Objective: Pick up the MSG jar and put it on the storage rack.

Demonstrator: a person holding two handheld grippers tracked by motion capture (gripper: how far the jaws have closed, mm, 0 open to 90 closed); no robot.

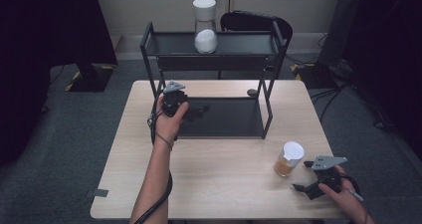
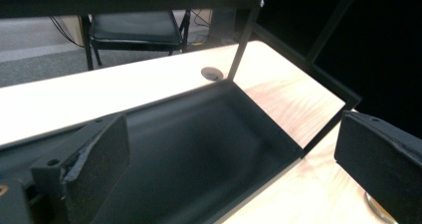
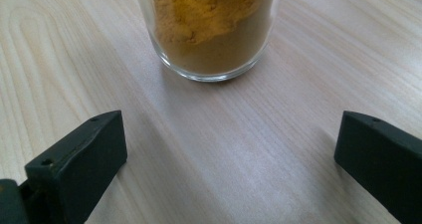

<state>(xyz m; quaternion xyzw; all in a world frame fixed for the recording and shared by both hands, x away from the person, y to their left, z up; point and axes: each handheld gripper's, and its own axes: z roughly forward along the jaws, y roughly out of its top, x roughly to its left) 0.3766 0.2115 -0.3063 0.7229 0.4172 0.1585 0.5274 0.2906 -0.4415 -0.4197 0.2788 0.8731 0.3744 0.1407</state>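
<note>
A glass jar of yellow-brown powder [image 1: 288, 159] with a white lid stands on the table's right front. My right gripper [image 1: 302, 175] sits just right of it, open, jaws pointing at it. In the right gripper view the jar [image 3: 209, 25] is close ahead, beyond the open right gripper [image 3: 231, 164] and apart from it. A black two-tier shelf [image 1: 268, 112] stands at the table's back. A white-lidded jar of white powder [image 1: 205, 27] is on its top tier. My left gripper [image 1: 199, 112] is open and empty over the lower tray [image 2: 199, 149].
A black chair [image 1: 254, 22] stands behind the table. A round cable hole [image 1: 252, 92] lies in the tabletop beside the shelf's right legs. Bare wood spreads over the table's front left [image 1: 209, 179]. Dark stands and cables sit on the floor at both sides.
</note>
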